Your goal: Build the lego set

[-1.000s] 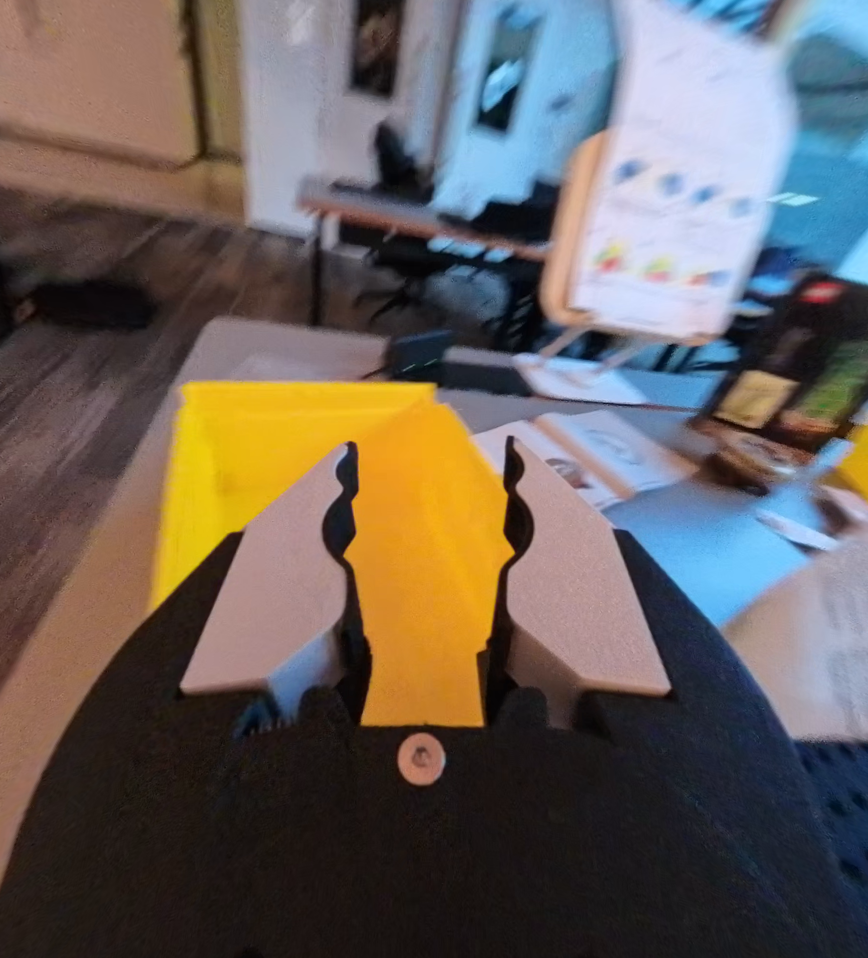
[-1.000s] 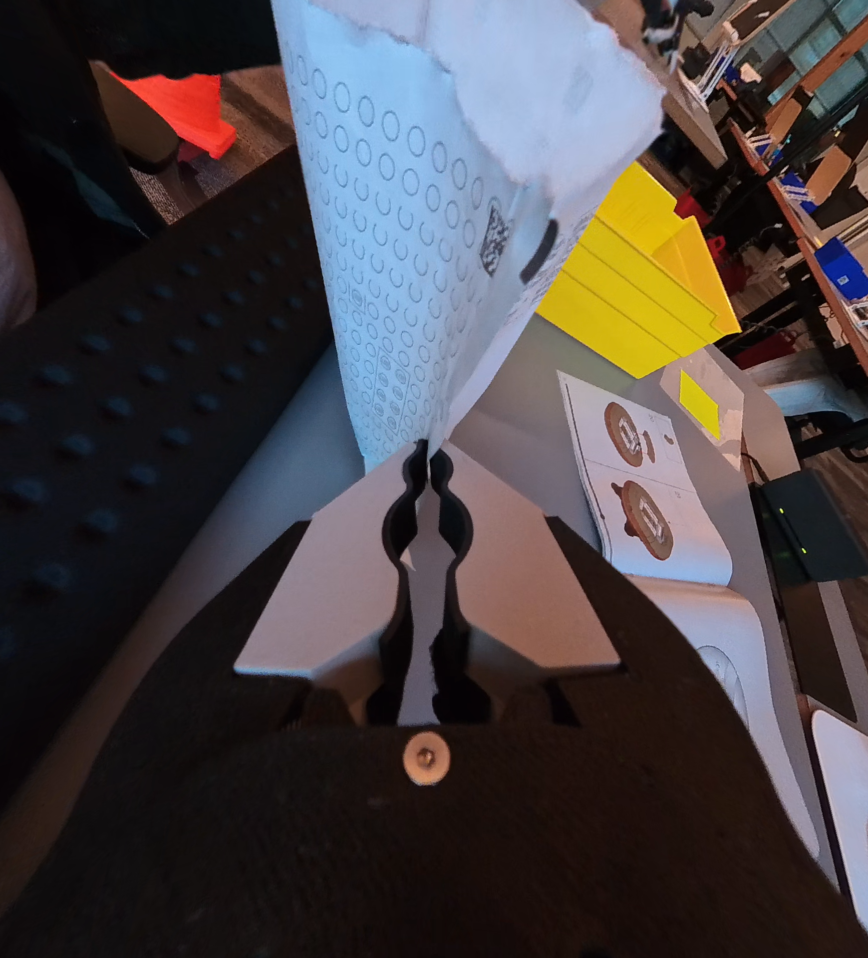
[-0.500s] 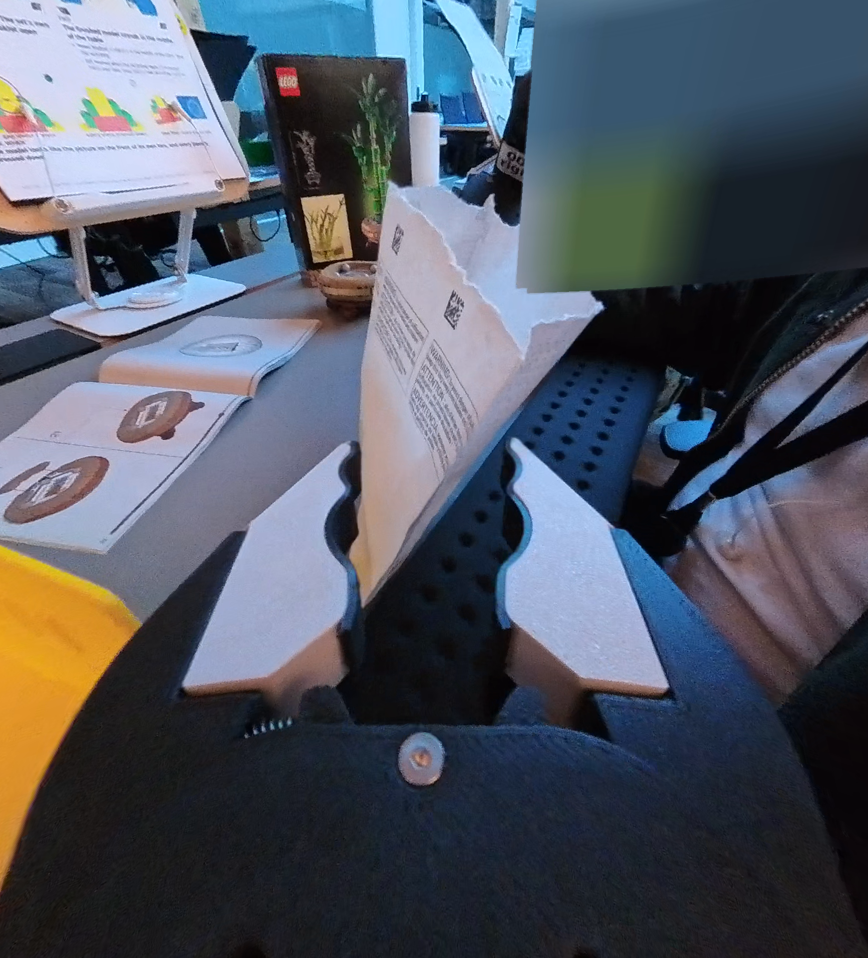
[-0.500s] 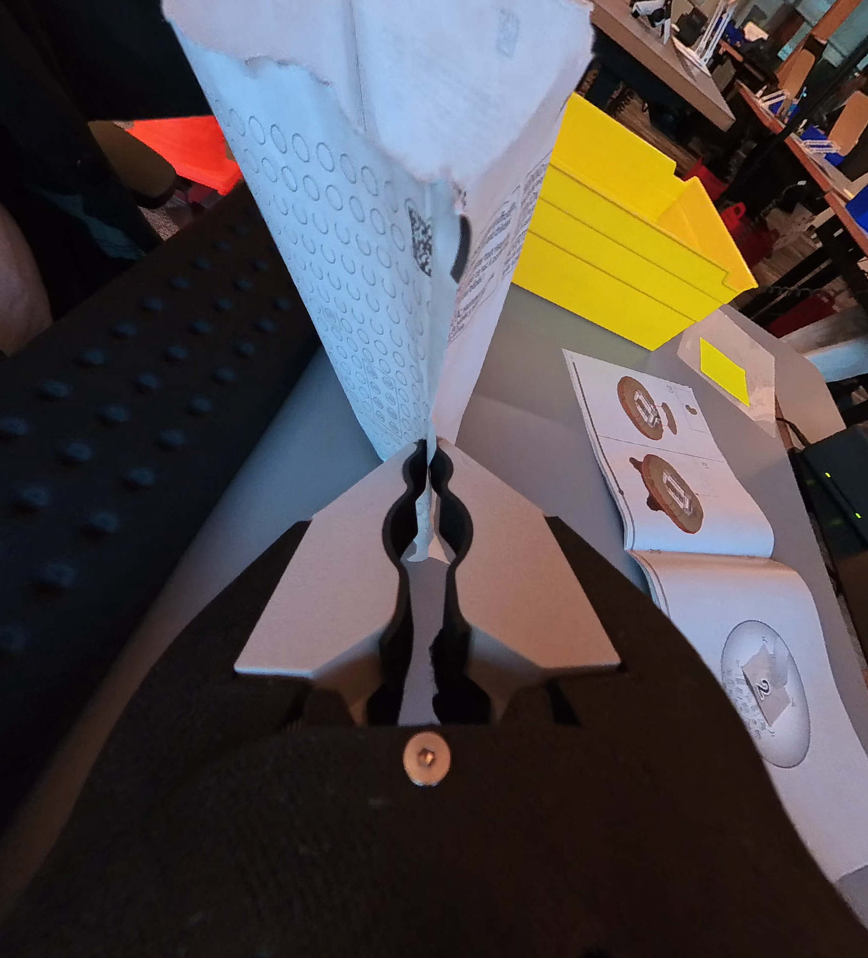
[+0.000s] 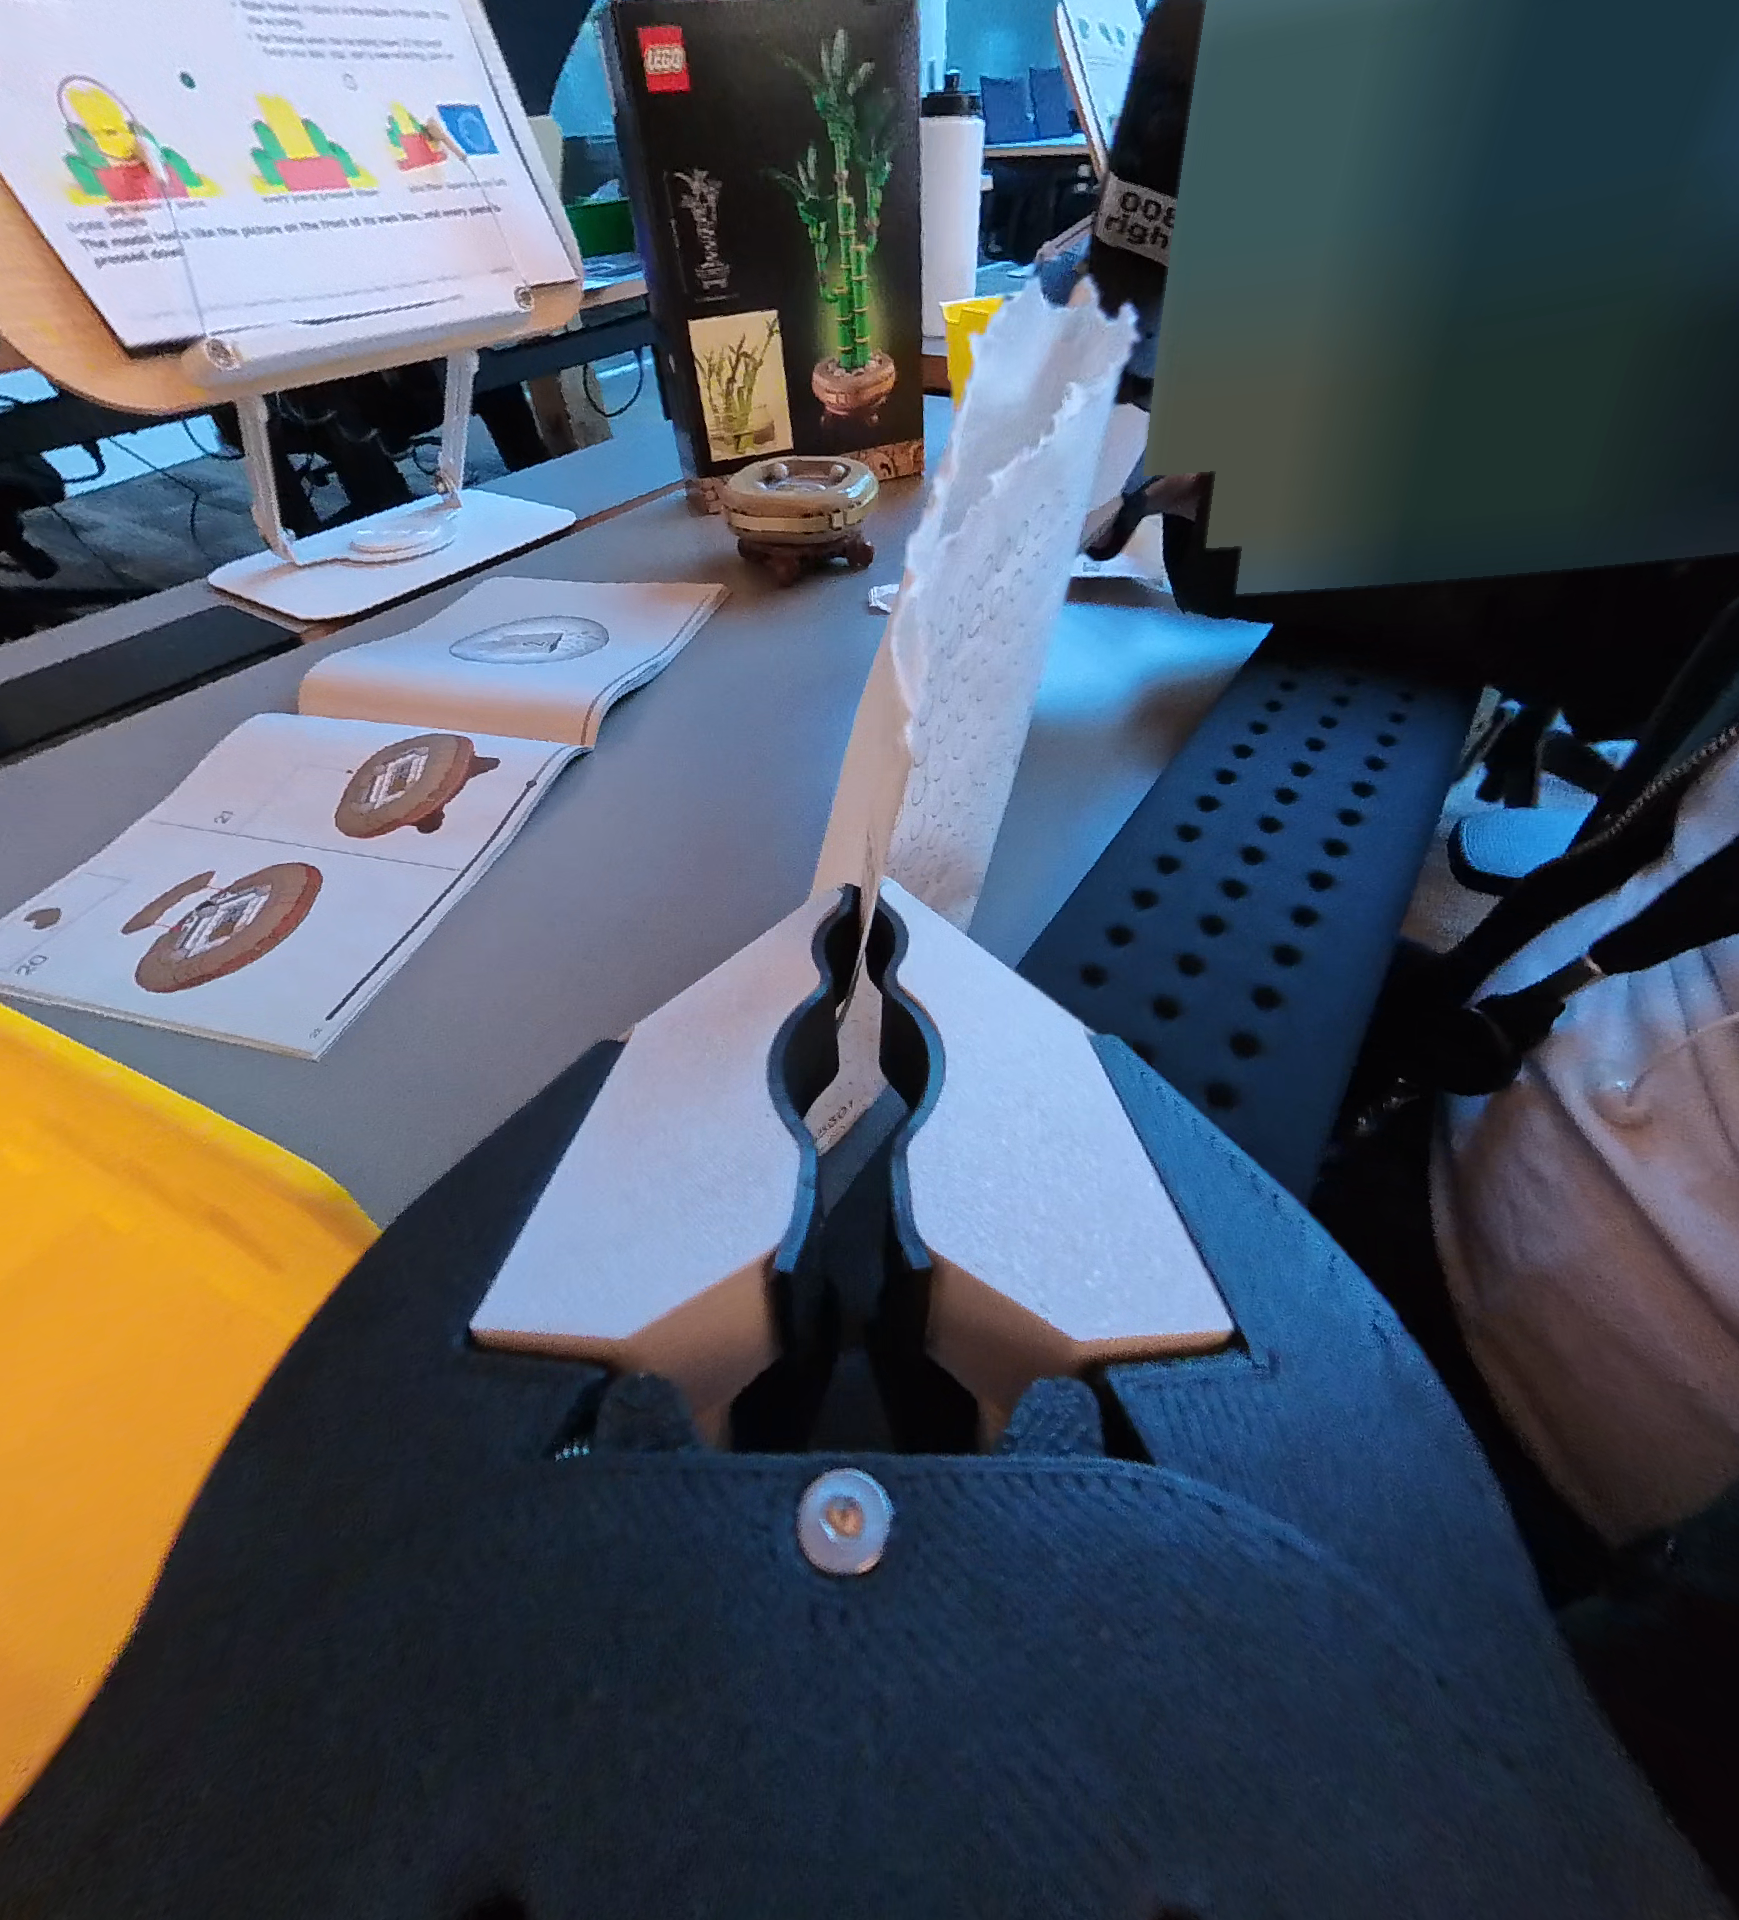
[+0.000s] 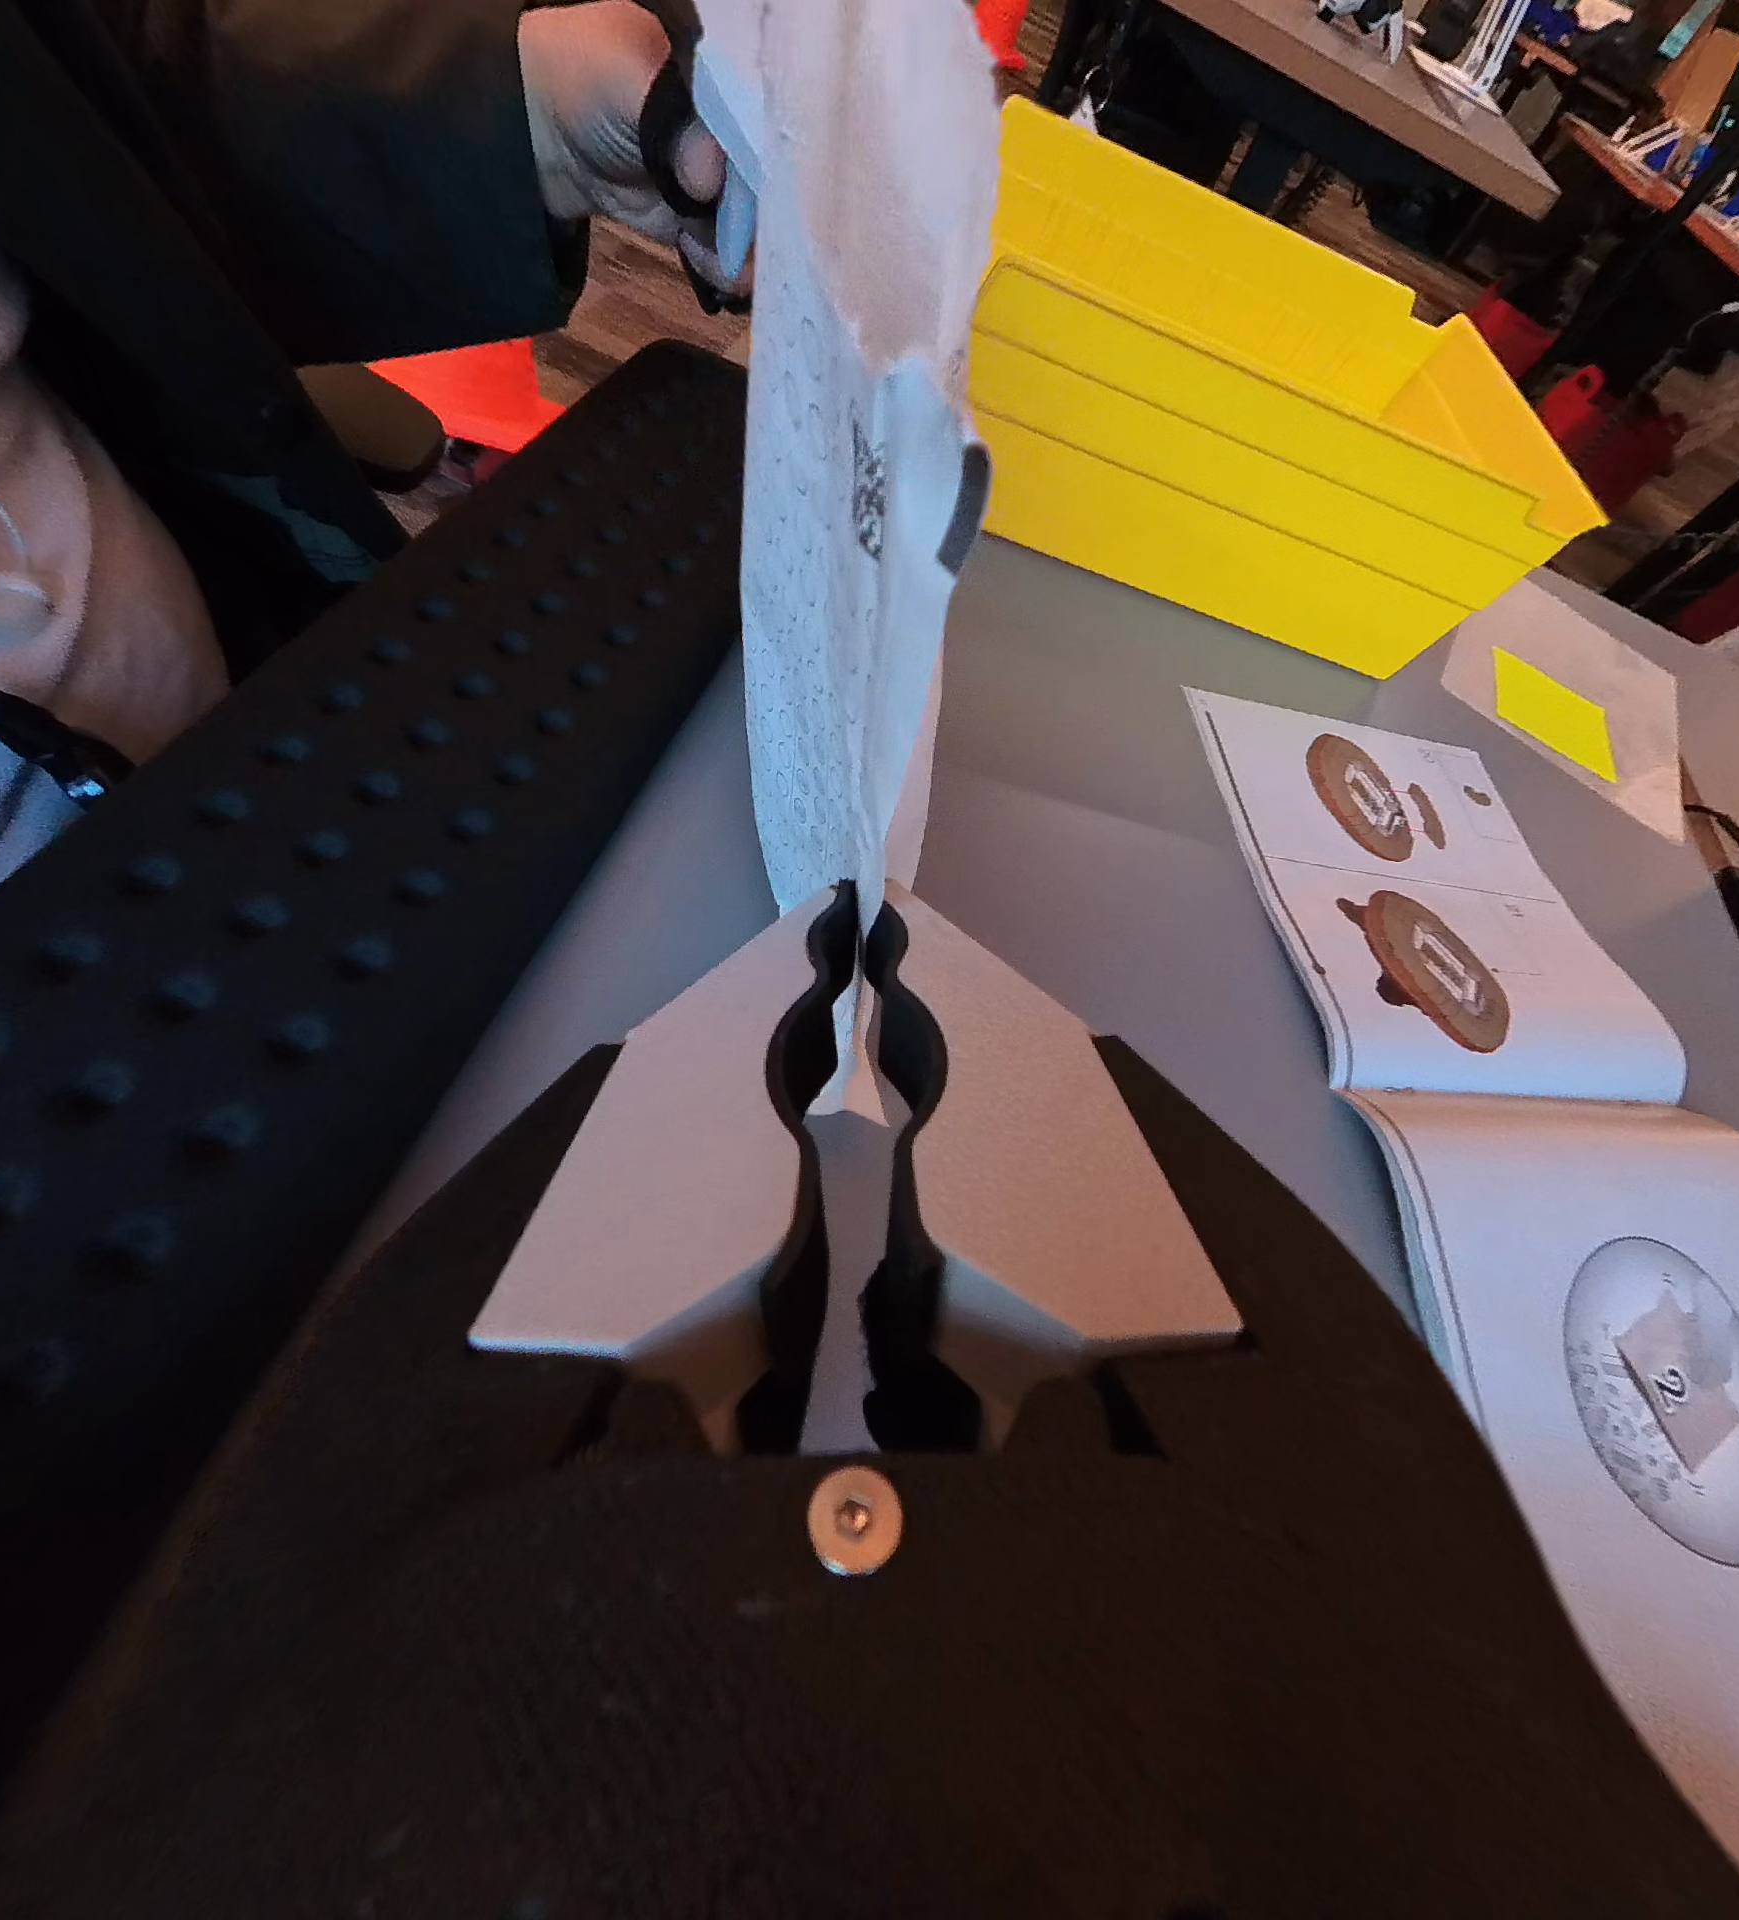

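Paper parts bag (image 5: 979,665), top torn ragged, pinched at opposite corners by left gripper (image 5: 860,914) and right gripper (image 6: 857,909). Small brown base (image 5: 800,509) stands built by box; most building likely remains.

Print on box (image 5: 771,249); booklet (image 5: 325,831); bag (image 5: 979,665).

Torn white paper bag (image 5: 979,644) held upright
Its ragged top edge stood open above the desk (image 5: 636,862), printed with small circles.
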Tool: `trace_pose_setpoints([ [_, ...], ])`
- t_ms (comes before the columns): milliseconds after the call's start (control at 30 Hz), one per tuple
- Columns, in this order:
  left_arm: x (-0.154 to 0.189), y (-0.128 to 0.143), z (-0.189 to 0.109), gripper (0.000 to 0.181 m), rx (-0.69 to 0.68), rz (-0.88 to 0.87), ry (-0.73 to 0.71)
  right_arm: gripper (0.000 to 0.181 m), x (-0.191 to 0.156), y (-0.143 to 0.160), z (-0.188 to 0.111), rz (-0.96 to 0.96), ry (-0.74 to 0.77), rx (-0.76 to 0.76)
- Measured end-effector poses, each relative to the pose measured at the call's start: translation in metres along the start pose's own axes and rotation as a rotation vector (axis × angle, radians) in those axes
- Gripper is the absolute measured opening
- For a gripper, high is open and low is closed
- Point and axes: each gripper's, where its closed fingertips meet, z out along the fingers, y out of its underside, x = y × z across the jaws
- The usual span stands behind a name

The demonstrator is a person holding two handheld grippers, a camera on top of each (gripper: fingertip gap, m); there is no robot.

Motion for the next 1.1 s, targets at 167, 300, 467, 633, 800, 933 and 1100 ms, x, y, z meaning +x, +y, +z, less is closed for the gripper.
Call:
trace_pose_setpoints([
  [167, -0.003, -0.005, 0.013, 0.000, -0.038, -0.051, 0.005, 0.008, 0.001, -0.010, -0.003, 0.118, -0.044, 0.081],
  [300, -0.007, -0.009, 0.021, 0.000, -0.038, -0.090, 0.012, 0.000, 0.011, -0.009, -0.005, 0.193, -0.022, 0.098],
  [467, -0.001, -0.009, 0.032, 0.000, -0.065, -0.087, 0.023, 0.000, 0.019, -0.005, -0.012, 0.261, -0.021, 0.112],
  [633, 0.007, -0.025, 0.038, 0.000, -0.088, -0.028, -0.012, 0.000, 0.021, -0.008, -0.025, 0.233, -0.001, 0.099],
  [800, 0.001, -0.025, 0.042, 0.000, -0.109, -0.030, -0.040, 0.000, 0.024, -0.007, -0.037, 0.200, 0.039, 0.102],
  [933, 0.009, -0.025, 0.048, 0.000, -0.101, -0.003, -0.032, 0.000, 0.023, -0.004, -0.036, 0.199, 0.032, 0.078],
  [1100, 0.016, -0.014, 0.051, 0.000, -0.160, 0.017, -0.006, 0.028, 0.039, -0.015, -0.074, 0.222, 0.276, -0.017],
])
